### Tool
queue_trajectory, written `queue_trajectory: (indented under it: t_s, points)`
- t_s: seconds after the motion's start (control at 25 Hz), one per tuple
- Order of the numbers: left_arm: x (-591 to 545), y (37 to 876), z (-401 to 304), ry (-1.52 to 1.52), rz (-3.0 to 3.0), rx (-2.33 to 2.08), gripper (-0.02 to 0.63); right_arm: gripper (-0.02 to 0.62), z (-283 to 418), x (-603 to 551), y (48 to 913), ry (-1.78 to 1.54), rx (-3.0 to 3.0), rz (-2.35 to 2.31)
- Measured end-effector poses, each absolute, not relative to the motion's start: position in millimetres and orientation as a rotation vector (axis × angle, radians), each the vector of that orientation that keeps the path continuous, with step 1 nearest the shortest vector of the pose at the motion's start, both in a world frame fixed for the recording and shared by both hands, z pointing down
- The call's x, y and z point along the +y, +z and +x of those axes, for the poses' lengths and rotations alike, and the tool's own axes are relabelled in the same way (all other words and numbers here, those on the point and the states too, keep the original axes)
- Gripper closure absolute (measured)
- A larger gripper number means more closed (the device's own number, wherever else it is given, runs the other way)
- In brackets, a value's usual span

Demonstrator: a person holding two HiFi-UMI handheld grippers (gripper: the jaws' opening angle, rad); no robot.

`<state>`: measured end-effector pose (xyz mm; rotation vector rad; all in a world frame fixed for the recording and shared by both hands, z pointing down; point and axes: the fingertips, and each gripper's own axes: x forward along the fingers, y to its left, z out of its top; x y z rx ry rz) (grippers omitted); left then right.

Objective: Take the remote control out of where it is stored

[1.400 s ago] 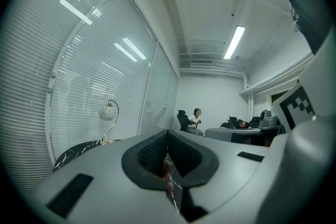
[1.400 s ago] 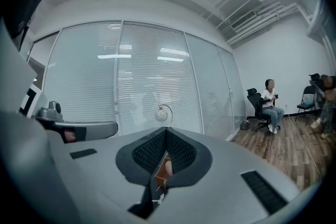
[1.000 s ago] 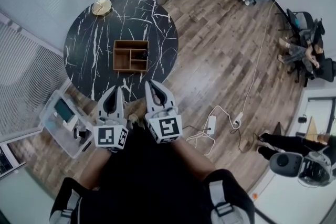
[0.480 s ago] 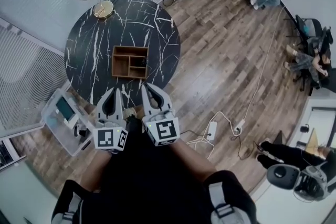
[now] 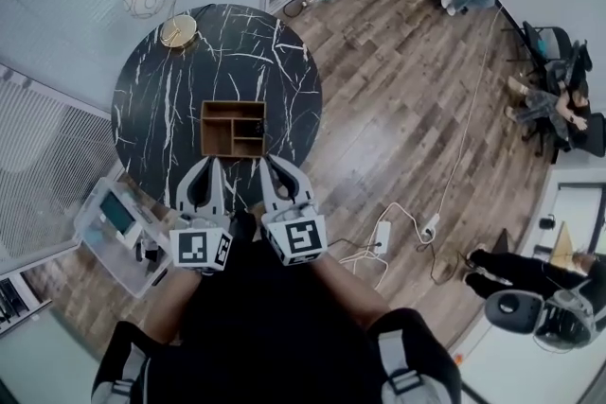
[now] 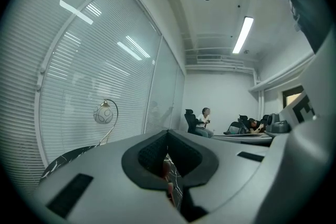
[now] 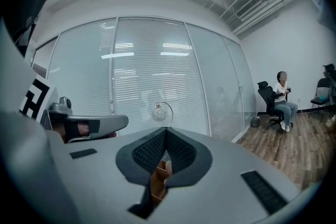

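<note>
Head view: a round black marble bench (image 5: pixel 161 90) with white veins carries a brown wooden compartment box (image 5: pixel 216 115). Just below the box in the picture, the left tool (image 5: pixel 205 167) and right tool (image 5: pixel 275 166) hover side by side, jaws closed together, holding nothing. A small dark thing (image 5: pixel 258 126) in the box's right compartment may be the remote control; it is too small to tell.

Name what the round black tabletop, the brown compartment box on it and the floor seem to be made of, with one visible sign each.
Round black tabletop: likely polished marble or imitation, white veins.
Brown compartment box: probably matt wood, plain brown dividers.
Floor: wood or wood-look planks, streaked boards.
</note>
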<state>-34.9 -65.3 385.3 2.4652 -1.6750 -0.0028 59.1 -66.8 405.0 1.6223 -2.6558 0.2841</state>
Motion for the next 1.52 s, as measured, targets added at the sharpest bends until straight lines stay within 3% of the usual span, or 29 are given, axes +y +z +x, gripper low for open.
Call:
queue_trajectory:
  t_s: [1.52]
  points:
    - [-138,491,-47,0.171,2.34,-1.482,0.598,0.574,59,-160,592,0.656,-2.249,1.672]
